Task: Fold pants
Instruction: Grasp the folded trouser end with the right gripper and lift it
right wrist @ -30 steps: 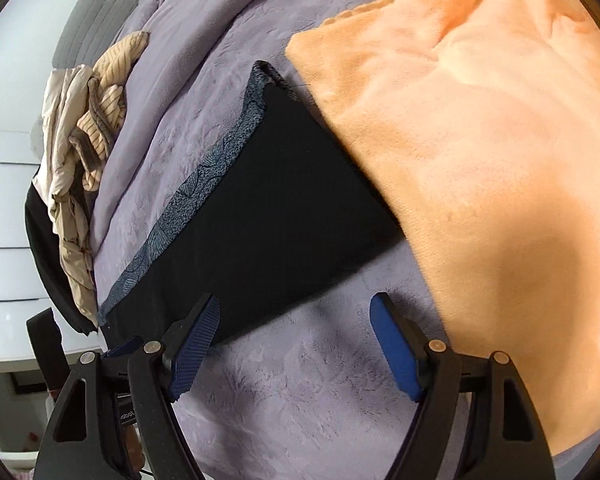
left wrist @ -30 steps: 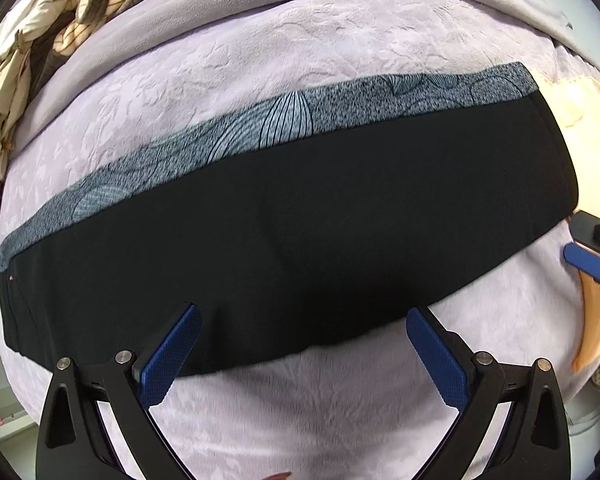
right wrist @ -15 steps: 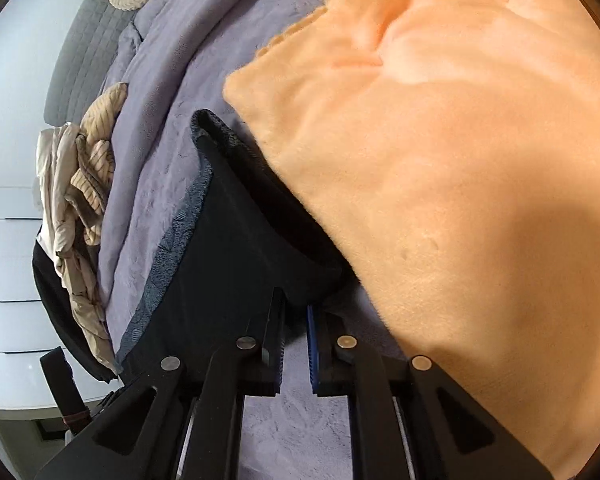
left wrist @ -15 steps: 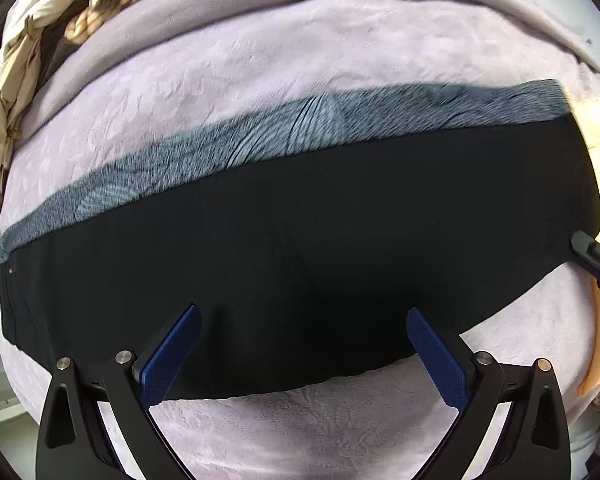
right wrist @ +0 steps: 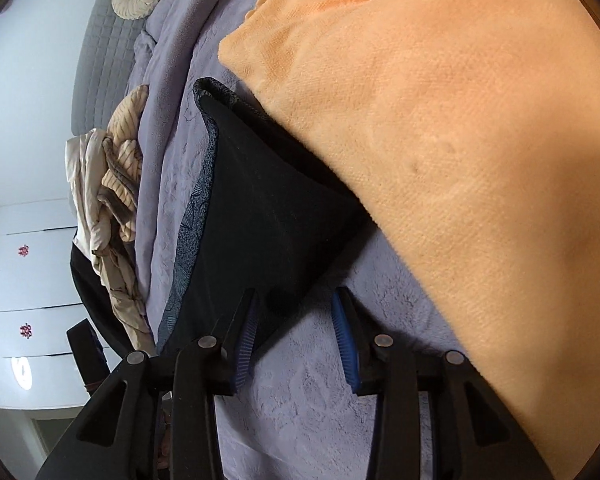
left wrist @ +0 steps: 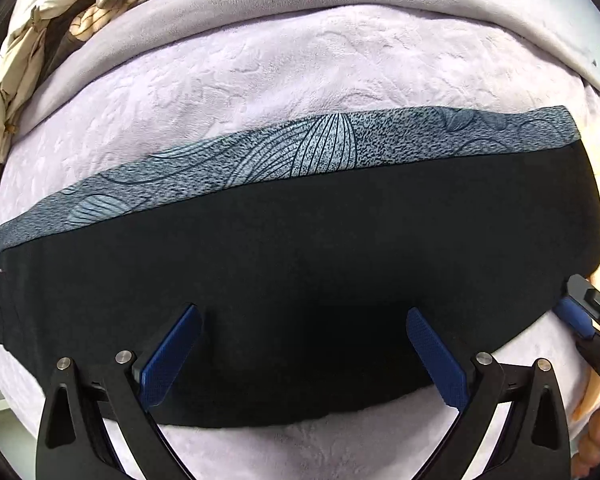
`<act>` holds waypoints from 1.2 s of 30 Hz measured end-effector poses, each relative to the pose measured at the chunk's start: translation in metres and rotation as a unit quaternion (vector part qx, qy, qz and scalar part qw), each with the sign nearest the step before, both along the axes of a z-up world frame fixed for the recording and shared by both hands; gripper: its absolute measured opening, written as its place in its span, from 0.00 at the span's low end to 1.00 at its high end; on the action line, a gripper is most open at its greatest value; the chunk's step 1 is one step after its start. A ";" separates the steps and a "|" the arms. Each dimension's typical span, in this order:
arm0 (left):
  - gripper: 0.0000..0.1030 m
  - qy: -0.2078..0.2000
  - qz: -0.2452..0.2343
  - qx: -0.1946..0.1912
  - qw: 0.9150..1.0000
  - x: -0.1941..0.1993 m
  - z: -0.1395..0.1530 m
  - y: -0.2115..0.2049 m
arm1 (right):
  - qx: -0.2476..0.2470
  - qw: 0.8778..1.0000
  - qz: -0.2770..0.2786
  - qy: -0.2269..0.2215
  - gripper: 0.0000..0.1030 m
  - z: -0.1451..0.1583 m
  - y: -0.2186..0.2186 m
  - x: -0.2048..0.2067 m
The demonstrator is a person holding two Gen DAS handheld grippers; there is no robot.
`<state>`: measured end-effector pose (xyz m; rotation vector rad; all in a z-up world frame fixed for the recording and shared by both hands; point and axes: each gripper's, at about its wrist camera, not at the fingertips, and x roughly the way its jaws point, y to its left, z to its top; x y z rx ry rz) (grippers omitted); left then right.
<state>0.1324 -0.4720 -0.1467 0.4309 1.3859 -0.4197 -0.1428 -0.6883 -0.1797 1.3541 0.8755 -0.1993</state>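
Lying flat across the lavender bedspread [left wrist: 300, 72], the black pants [left wrist: 300, 280] are being kept as a long folded band, the patterned blue-grey strip [left wrist: 284, 156] along the far edge. Over the near edge the left hand-held gripper [left wrist: 304, 352] is being held released, jaws wide, probably so a fold can be started mid-length. At the right end, beside the orange blanket [right wrist: 460, 140], the right hand-held gripper [right wrist: 296, 332] is being held part-open around the pants' corner, nothing clamped.
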 end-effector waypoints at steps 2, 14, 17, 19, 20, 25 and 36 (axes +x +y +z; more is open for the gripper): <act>1.00 -0.001 0.009 -0.011 1.000 0.003 -0.012 0.001 | -0.010 1.000 -0.003 -0.015 0.40 -0.004 0.001 0.002; 0.62 -0.067 0.034 -0.032 0.997 0.023 0.015 0.004 | 0.042 0.993 -0.046 -0.098 0.15 -0.004 -0.002 0.040; 0.62 -0.088 0.060 -0.034 0.994 0.051 0.010 -0.002 | 0.016 0.993 -0.021 -0.119 0.14 0.017 0.003 0.041; 0.62 -0.079 0.052 -0.029 0.995 0.060 -0.009 -0.017 | 0.003 0.993 -0.012 -0.120 0.14 0.024 0.006 0.043; 0.64 -0.087 0.032 -0.007 0.996 0.061 -0.026 -0.027 | -0.001 0.993 -0.010 -0.118 0.14 0.025 0.006 0.046; 0.64 -0.099 -0.001 -0.007 0.995 0.047 -0.008 -0.037 | -0.011 0.993 -0.012 -0.119 0.13 0.032 0.008 0.054; 0.64 -0.072 -0.062 -0.038 0.995 -0.023 -0.018 -0.006 | -0.091 0.986 0.047 -0.132 0.13 0.087 0.046 0.077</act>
